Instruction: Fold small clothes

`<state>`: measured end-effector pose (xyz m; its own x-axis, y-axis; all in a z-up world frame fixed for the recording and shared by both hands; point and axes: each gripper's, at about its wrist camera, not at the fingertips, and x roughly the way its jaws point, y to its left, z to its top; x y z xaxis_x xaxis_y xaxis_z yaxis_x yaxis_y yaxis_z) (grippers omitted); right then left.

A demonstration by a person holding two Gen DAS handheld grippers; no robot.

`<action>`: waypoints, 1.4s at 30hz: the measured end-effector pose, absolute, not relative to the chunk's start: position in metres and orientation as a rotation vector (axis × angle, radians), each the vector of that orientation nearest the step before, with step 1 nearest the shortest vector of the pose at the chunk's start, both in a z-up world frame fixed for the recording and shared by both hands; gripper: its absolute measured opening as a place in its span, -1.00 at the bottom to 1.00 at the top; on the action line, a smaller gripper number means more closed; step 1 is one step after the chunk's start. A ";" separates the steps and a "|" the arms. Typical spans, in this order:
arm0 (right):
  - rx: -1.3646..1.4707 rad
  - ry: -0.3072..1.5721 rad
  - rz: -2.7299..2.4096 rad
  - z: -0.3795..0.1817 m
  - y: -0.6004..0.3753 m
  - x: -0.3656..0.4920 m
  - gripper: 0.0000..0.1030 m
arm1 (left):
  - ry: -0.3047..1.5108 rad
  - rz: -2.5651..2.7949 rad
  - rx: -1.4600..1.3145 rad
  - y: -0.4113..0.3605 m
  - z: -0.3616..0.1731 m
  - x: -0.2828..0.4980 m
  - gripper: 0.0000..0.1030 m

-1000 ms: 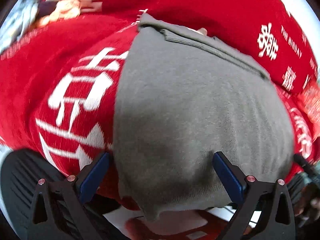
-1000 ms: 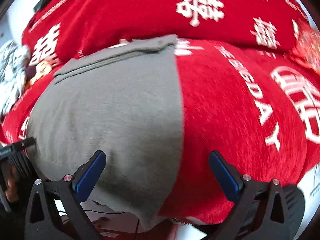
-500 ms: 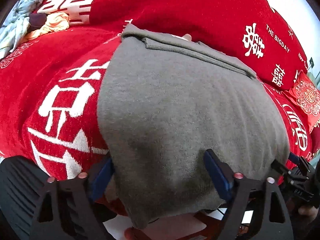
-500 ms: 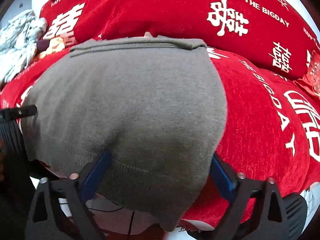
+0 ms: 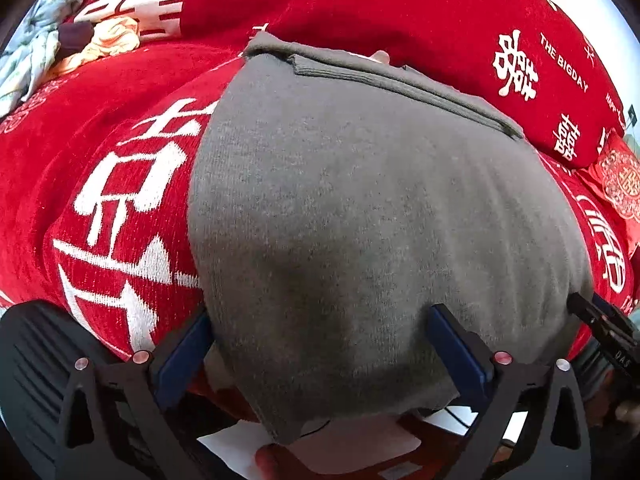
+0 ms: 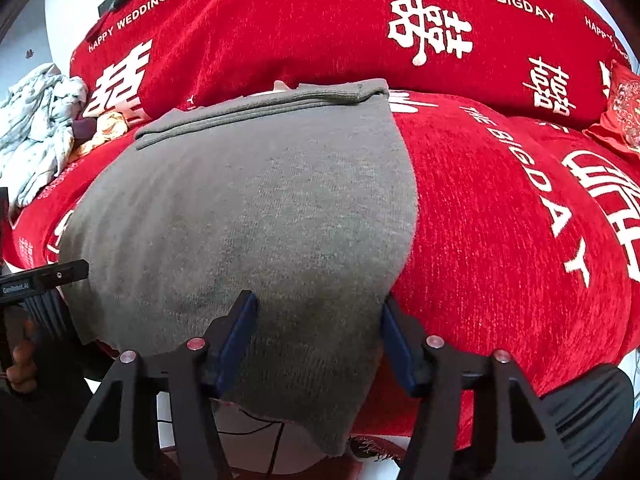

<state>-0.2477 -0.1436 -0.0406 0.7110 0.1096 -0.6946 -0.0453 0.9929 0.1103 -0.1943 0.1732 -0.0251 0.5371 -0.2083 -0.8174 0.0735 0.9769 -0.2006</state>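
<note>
Both the left gripper (image 5: 320, 344) and right gripper (image 6: 316, 336) straddle the grey garment's (image 5: 360, 208) near hem, fingers apart, not clamped, cloth stretching toward twelve o'clock.

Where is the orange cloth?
In the left wrist view, the orange cloth lies far upper left on the red blanket, beside crumpled pale clothes.

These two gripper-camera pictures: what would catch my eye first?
A grey knitted garment fills the middle of both views, its far edge already folded over, its near hem hanging off the front. It lies on a bright red cover printed with white characters and THE BIGDAY. The left gripper and right gripper each straddle a near corner, jaws apart.
</note>
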 end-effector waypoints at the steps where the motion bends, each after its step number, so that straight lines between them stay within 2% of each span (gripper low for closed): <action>1: 0.078 0.773 0.083 -0.041 -0.141 -0.248 0.25 | 0.988 -0.166 -0.149 0.173 -0.024 -0.194 0.97; 4: 0.044 0.768 0.077 -0.041 -0.134 -0.246 0.25 | 0.957 -0.139 -0.130 0.172 -0.019 -0.198 0.55; 5: 0.033 0.768 0.073 -0.041 -0.132 -0.246 0.31 | 0.946 -0.140 -0.132 0.173 -0.016 -0.199 0.31; 6: 0.032 0.768 0.081 -0.041 -0.131 -0.246 0.42 | 0.934 -0.139 -0.139 0.175 -0.013 -0.200 0.15; 7: 0.030 0.769 0.088 -0.042 -0.130 -0.246 0.48 | 0.933 -0.137 -0.145 0.176 -0.012 -0.200 0.08; 8: 0.015 0.772 0.096 -0.043 -0.126 -0.246 0.53 | 0.928 -0.145 -0.153 0.177 -0.012 -0.200 -0.12; 9: -0.009 0.774 0.088 -0.043 -0.122 -0.245 0.51 | 0.922 -0.149 -0.156 0.178 -0.010 -0.201 -0.30; 10: -0.022 0.775 0.083 -0.044 -0.121 -0.245 0.48 | 0.922 -0.160 -0.158 0.178 -0.009 -0.201 -0.39; 11: -0.020 0.773 0.088 -0.043 -0.121 -0.246 0.26 | 0.922 -0.175 -0.159 0.177 -0.008 -0.201 -0.57; 12: -0.007 0.764 0.093 -0.041 -0.123 -0.247 -0.14 | 0.922 -0.186 -0.160 0.176 -0.007 -0.202 -0.59; 14: 0.030 0.759 0.109 -0.037 -0.131 -0.249 -0.46 | 0.925 -0.190 -0.171 0.177 -0.007 -0.200 -0.59; 15: 0.049 0.767 0.125 -0.036 -0.134 -0.249 -0.46 | 0.929 -0.198 -0.192 0.180 -0.008 -0.200 -0.58; 20: 0.109 0.770 0.153 -0.038 -0.143 -0.248 -0.42 | 0.930 -0.216 -0.234 0.185 -0.009 -0.200 -0.58; 23: 0.136 0.761 0.172 -0.041 -0.143 -0.248 -0.17 | 0.937 -0.227 -0.258 0.189 -0.010 -0.200 -0.58; 28: 0.149 0.758 0.188 -0.040 -0.143 -0.249 -0.14 | 0.953 -0.237 -0.349 0.203 -0.013 -0.201 -0.58; 33: 0.174 0.753 0.221 -0.040 -0.142 -0.249 0.15 | 0.956 -0.255 -0.396 0.209 -0.015 -0.202 -0.58; 40: 0.188 0.751 0.230 -0.040 -0.140 -0.249 0.16 | 0.965 -0.269 -0.492 0.221 -0.020 -0.202 -0.58; 41: 0.191 0.751 0.230 -0.040 -0.140 -0.249 0.16 | 0.965 -0.267 -0.498 0.222 -0.020 -0.203 -0.51; 42: 0.191 0.751 0.230 -0.040 -0.139 -0.249 0.17 | 0.963 -0.269 -0.508 0.223 -0.020 -0.205 -0.32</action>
